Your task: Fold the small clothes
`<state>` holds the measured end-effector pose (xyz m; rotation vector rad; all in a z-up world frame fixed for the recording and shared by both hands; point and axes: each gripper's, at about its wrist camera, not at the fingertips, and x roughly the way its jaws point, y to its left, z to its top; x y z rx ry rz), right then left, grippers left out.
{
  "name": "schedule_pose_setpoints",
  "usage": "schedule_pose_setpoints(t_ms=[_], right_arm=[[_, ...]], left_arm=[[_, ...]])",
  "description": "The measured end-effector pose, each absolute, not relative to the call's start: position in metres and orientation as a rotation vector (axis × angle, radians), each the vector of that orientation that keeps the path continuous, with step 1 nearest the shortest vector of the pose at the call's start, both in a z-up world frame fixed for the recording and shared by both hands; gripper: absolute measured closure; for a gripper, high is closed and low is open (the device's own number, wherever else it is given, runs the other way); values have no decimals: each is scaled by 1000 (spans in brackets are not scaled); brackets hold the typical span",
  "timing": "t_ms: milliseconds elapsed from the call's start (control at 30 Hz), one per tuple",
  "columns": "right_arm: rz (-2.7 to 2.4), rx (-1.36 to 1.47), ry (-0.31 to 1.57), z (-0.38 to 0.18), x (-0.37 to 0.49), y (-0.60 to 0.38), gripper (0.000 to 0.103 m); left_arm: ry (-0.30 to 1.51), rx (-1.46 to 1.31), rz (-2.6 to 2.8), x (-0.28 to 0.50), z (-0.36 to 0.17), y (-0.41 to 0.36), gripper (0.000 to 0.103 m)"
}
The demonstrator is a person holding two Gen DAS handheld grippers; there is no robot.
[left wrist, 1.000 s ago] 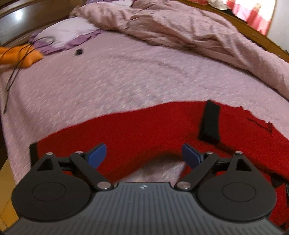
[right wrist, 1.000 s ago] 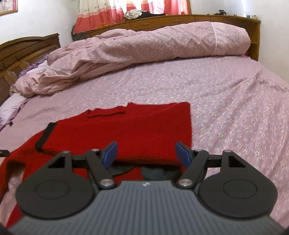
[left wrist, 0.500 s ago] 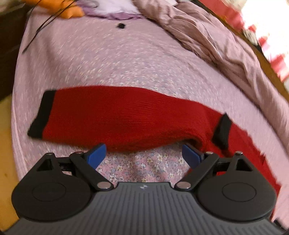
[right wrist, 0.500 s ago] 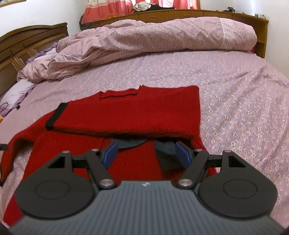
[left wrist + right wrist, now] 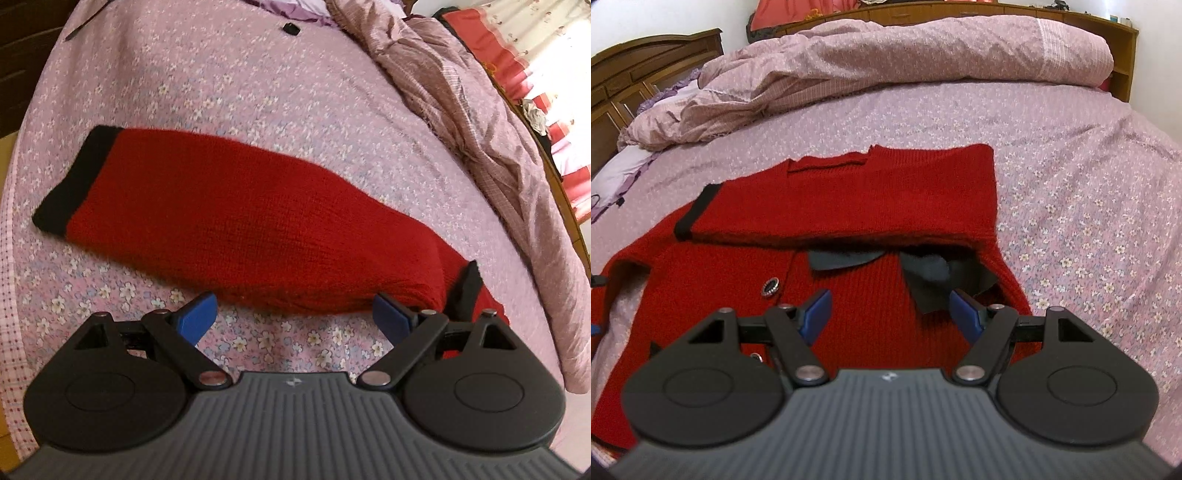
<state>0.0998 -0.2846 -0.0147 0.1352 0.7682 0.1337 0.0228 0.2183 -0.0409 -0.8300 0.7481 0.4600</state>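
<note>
On the wide bed covered in a pink flowered sheet (image 5: pixel 1071 206), a red knitted cardigan (image 5: pixel 871 199) is spread near the front edge, well short of the crumpled pink quilt (image 5: pixel 886 62) heaped beyond it. One sleeve has already been laid across the cardigan's body, its black cuff (image 5: pixel 696 214) resting near the left shoulder. The other long red sleeve with a black cuff (image 5: pixel 236 221) is stretched out flat beside the cardigan, and it is now framed squarely, where half a second ago it was seen farther off. The left gripper (image 5: pixel 295 317) is hung just before that sleeve, jaws released and empty. The right gripper (image 5: pixel 888 314) is held over the cardigan's black collar (image 5: pixel 927 280), likewise spread with nothing grasped. The outstretched sleeve is judged to be the next fold.
</note>
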Motion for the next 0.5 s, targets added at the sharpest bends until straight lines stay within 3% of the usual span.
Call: schedule_pose_setpoints(t_ms=[500], right_arm=[[116,141,822,-28,104,-286,31]], left_arm=[[743,-815,554,47,-40,226,9]])
